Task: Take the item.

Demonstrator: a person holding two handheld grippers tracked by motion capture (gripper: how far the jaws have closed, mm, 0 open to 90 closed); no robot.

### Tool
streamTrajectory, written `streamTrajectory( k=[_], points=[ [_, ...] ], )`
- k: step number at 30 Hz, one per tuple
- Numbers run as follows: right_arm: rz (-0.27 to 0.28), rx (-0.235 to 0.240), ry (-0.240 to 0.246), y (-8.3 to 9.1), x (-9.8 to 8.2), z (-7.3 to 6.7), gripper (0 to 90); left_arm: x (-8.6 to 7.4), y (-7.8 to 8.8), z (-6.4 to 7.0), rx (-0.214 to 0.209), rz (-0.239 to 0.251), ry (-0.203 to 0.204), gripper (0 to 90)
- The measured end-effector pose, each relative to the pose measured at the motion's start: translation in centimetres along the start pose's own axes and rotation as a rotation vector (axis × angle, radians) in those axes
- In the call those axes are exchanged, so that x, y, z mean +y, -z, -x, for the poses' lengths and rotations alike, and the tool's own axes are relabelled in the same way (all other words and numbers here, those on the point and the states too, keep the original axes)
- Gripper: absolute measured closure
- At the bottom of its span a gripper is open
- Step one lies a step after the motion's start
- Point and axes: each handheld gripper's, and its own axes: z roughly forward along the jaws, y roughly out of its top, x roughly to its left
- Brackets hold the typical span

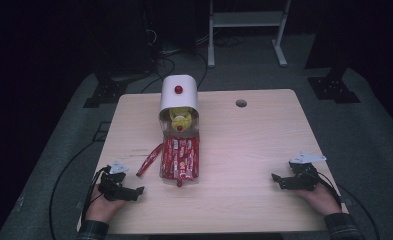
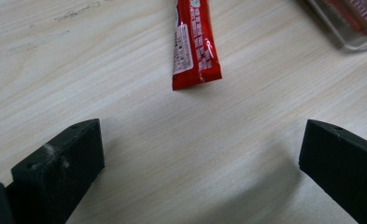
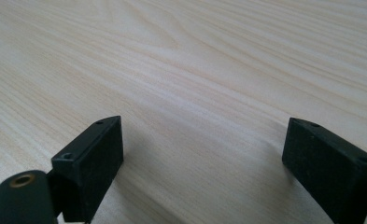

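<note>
pale wooden bench [image 1: 244, 150] under dim light, dark floor all round. near its far edge, left of centre, a white domed container [image 1: 179, 95] lying on its side, red knob [image 1: 178, 90] on top, open mouth facing the person, something yellow [image 1: 180, 120] inside. touching the front of that container, a clear tray [image 1: 179, 159] of red packets [image 1: 184, 157] laid side by side. just left of the tray, one loose red packet [image 1: 149, 160] lying slantwise, apart from the rest. right of the container, a round hole [image 1: 241, 103] in the bench top.

left gripper [image 1: 136, 191] resting low on the bench, well in front of the container and left of the tray, held by a hand [image 1: 101, 202]; jaws spread wide, nothing between them. in the left gripper view, loose packet end [image 2: 195, 51] lying beyond the jaws, untouched, tray corner [image 2: 349, 28] at upper right.

right gripper [image 1: 276, 179] far to the right of the tray, near the bench's front edge, held by the other hand [image 1: 321, 195]; jaws likewise released, bare wood [image 3: 204, 93] between them.
</note>
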Motion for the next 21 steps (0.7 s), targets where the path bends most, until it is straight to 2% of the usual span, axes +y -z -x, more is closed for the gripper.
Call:
streamTrajectory(
  k=[4, 6, 11, 21],
  points=[
    [0.0, 0.0, 0.001, 0.0, 0.0, 0.0, 11.4, -0.4, 0.0, 0.0, 0.011, 0.022, -0.012, 0.0],
    [0.0, 0.0, 0.0, 0.0, 0.0, 0.0, 11.4, -1.1, 0.1, 0.0, 0.009, 0.077, -0.017, 0.0],
    [0.0, 0.0, 0.0, 0.0, 0.0, 0.0, 11.4, -1.7, 0.1, -0.2, -0.005, 0.12, -0.029, 0.0],
    [0.0, 0.0, 0.0, 0.0, 0.0, 0.0, 11.4, -1.8, 0.1, -0.2, -0.006, 0.125, -0.031, 0.0]
  ],
)
